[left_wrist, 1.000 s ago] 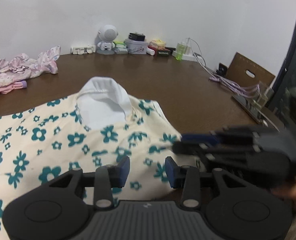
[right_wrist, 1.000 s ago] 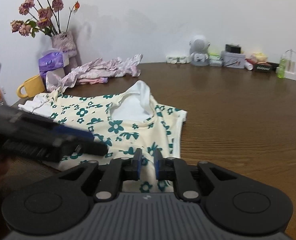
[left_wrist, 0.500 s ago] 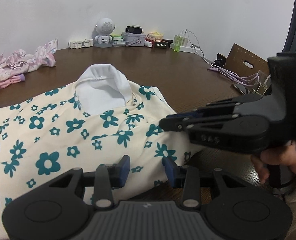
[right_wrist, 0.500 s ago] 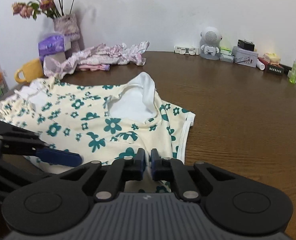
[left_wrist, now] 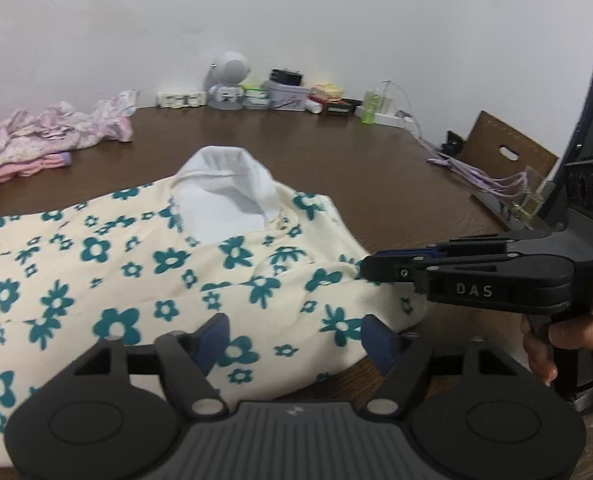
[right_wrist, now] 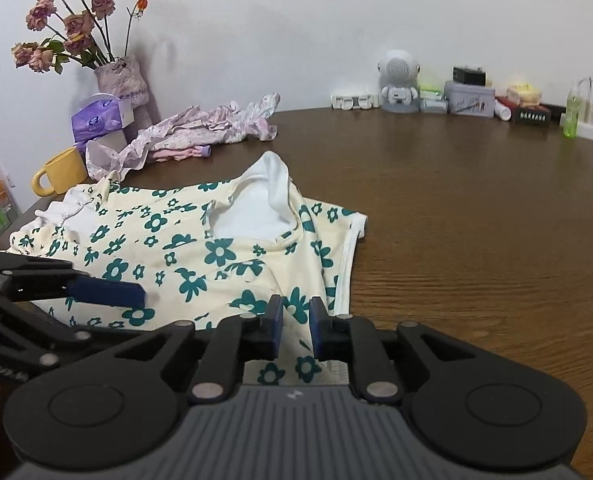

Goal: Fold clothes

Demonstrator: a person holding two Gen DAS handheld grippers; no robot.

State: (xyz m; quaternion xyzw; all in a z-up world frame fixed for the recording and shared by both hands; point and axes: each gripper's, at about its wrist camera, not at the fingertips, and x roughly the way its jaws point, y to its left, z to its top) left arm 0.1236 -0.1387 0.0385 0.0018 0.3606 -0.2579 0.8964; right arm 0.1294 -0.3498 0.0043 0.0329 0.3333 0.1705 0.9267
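Matte black plastic with blue rubber pads, the left tool [left_wrist: 294, 338] hangs over the near edge of the floral garment [left_wrist: 144, 280], its two pads set wide apart with cloth lying beneath and between them, gripping nothing. To its right, the right tool [right_wrist: 295, 320] has its blue pads drawn close but with a narrow gap, and a band of the garment's hem passes through that gap; whether the pads actually pinch the cloth I cannot tell. From the left wrist view the right tool's long black body carries raised letters "DAS", and a hand [left_wrist: 556, 340] wraps its grip.

The garment is soft cream cotton printed with teal flowers, with a plain white collar [right_wrist: 274, 184] standing up just ahead of both tools and white piping along its right edge. It lies mostly flat and gently rumpled on the desk [right_wrist: 476, 220], a dark brown wood surface with fine grain.

Farther ahead and to the left sits a crumpled pink-and-white patterned pile of clothes [right_wrist: 212, 128]. Beyond it are a glossy yellow mug [right_wrist: 60, 170], a purple tissue pack [right_wrist: 100, 116] and a vase of dried roses [right_wrist: 120, 76]. Against the far white wall stands a rounded white robot figurine [right_wrist: 398, 80] beside a grey tin [right_wrist: 470, 98].
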